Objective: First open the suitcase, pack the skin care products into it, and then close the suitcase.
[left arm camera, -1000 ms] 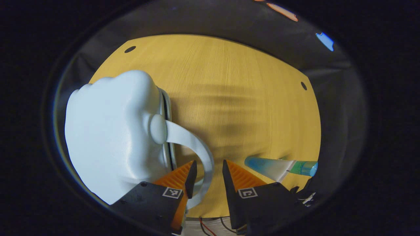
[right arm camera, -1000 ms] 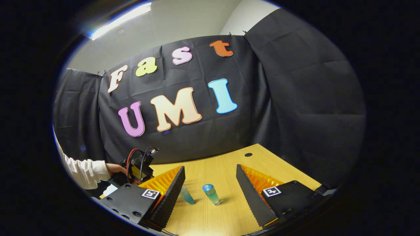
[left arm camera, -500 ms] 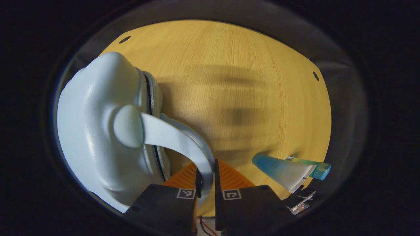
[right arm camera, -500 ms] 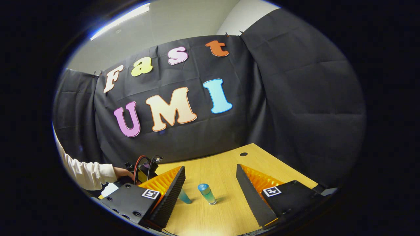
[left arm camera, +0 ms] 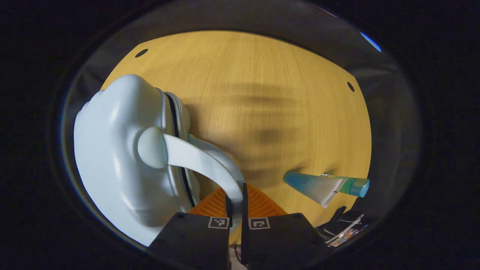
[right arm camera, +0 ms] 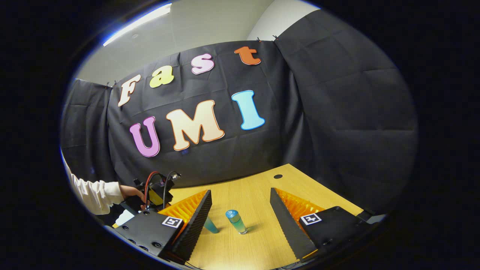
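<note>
A small pale blue hard-shell suitcase (left arm camera: 120, 157) stands on the wooden table (left arm camera: 270, 93), its zipper seam facing right. Its curved handle (left arm camera: 210, 165) arcs down between the fingers of my left gripper (left arm camera: 235, 195), which is shut on it. A blue and white tube (left arm camera: 315, 185) lies to the right, with a green-blue bottle (left arm camera: 354, 186) behind it. In the right gripper view, my right gripper (right arm camera: 240, 210) stands open above the table, with the small bottle (right arm camera: 236, 221) upright between its fingers farther off and the tube's blue end (right arm camera: 210, 225) beside the left finger.
In the right gripper view a hand in a white sleeve (right arm camera: 97, 193) holds the other gripper body with red and black cables (right arm camera: 157, 185) at the left. Cable holes (left arm camera: 141, 53) mark the table's far corners. The black cloth wall stands behind the table.
My left gripper has gone from open around the handle to shut on it. The suitcase tilted and shifted a little in view. The right gripper has barely moved.
</note>
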